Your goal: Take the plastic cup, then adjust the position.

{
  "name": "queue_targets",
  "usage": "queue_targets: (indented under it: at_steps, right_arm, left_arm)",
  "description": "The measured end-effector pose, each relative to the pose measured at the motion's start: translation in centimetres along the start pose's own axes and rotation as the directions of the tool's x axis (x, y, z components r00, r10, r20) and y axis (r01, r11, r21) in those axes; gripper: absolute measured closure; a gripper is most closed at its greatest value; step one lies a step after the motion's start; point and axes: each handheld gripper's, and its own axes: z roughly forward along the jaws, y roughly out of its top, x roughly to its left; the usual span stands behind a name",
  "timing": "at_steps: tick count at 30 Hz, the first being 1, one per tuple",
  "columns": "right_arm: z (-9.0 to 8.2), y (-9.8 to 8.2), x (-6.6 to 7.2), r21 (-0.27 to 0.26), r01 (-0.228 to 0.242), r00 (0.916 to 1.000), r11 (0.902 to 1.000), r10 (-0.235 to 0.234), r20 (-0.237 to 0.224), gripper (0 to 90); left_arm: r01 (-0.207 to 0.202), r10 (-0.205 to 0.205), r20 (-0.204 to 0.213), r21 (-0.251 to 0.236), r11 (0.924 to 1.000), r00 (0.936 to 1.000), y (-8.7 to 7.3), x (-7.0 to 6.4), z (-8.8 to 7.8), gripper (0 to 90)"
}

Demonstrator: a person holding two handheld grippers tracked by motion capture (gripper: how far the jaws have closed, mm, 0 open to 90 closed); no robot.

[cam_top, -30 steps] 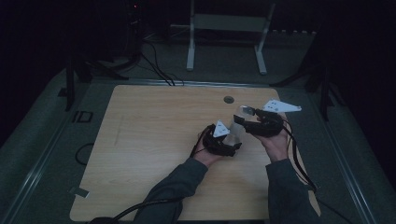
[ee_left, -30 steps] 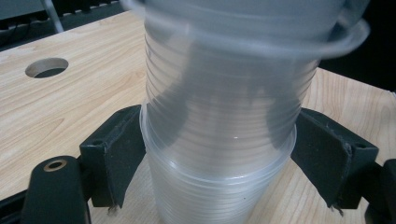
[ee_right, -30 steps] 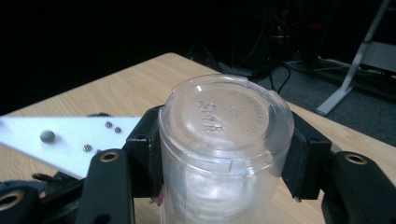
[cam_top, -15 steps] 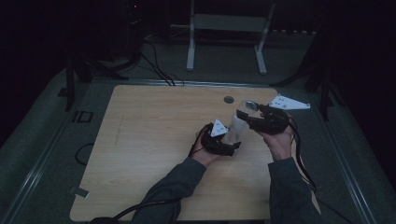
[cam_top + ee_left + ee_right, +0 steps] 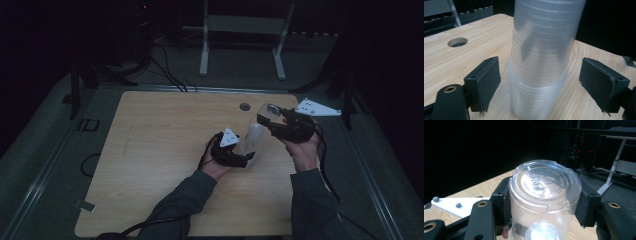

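Pale wooden table [image 5: 150,165], round hole [image 5: 245,106], seemingly standing clear cups [image 5: 537,100].

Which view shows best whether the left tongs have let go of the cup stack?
The left gripper view: both pads stand clear of the cup stack. The high view shows the left tongs too dimly; the right gripper view shows the stack's top, clamped.

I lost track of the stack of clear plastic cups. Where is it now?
In the high view the stack of clear plastic cups stands right of the wooden table's middle, its top clamped by the right gripper, its base between the left gripper's open jaws.
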Motion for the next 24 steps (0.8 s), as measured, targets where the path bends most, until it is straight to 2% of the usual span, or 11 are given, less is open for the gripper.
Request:
queue_targets:
  at_steps: [8, 13, 20, 24]
  right_arm:
    - [-1.1, 0.4, 0.0, -0.017, 0.004, 1.0, 0.9998, -0.004, 0.008, 40.6]
    - [-1.4, 0.3, 0.4, -0.004, 0.022, 0.9997, 0.9997, -0.022, 0.012, 40.6]
    - [-2.1, 0.0, 0.4, -0.008, 0.013, 0.9998, 0.9999, -0.013, 0.012, 40.6]
    - [-2.5, -0.3, 0.5, -0.01, 0.008, 0.9998, 0.9999, -0.007, 0.018, 40.6]
  left_arm:
    - [-0.007, 0.007, -0.004, -0.004, 1.0, 1.0, 0.0, -0.1, -1.0, 17.5]
    - [0.001, -0.002, -0.008, -0.01, 0.9999, 1.0, -0.2, -0.1, -1.5, 17.5]
    - [-0.009, 0.008, -0.003, -0.021, 0.9997, 1.0, -0.3, -0.1, -2.4, 17.5]
    - [-0.008, 0.008, 0.007, -0.044, 0.999, 0.9999, -0.1, -0.3, -3.3, 17.5]
